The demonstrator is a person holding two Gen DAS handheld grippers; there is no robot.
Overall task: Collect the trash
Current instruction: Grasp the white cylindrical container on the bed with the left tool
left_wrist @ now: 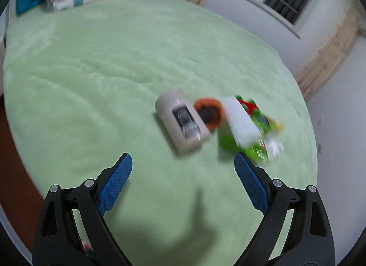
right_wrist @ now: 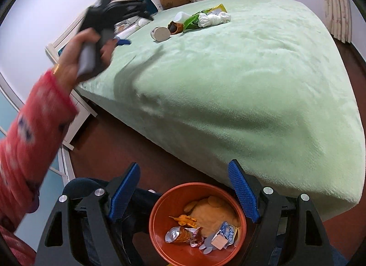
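Both tools gape empty – left tool (left_wrist: pixel 183 163) above the green plush bed (left_wrist: pixel 114 71), right tool (right_wrist: pixel 184 172) above the floor. Only the right view shows the orange plastic bowl (right_wrist: pixel 160 208) of wrappers.

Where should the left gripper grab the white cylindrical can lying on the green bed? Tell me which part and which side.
Grip the white cylindrical can across its round body at mid-length, coming down from above. It lies on its side, so the curved flanks are exposed. The left gripper is open; keep clear of the orange wrapper beside it.
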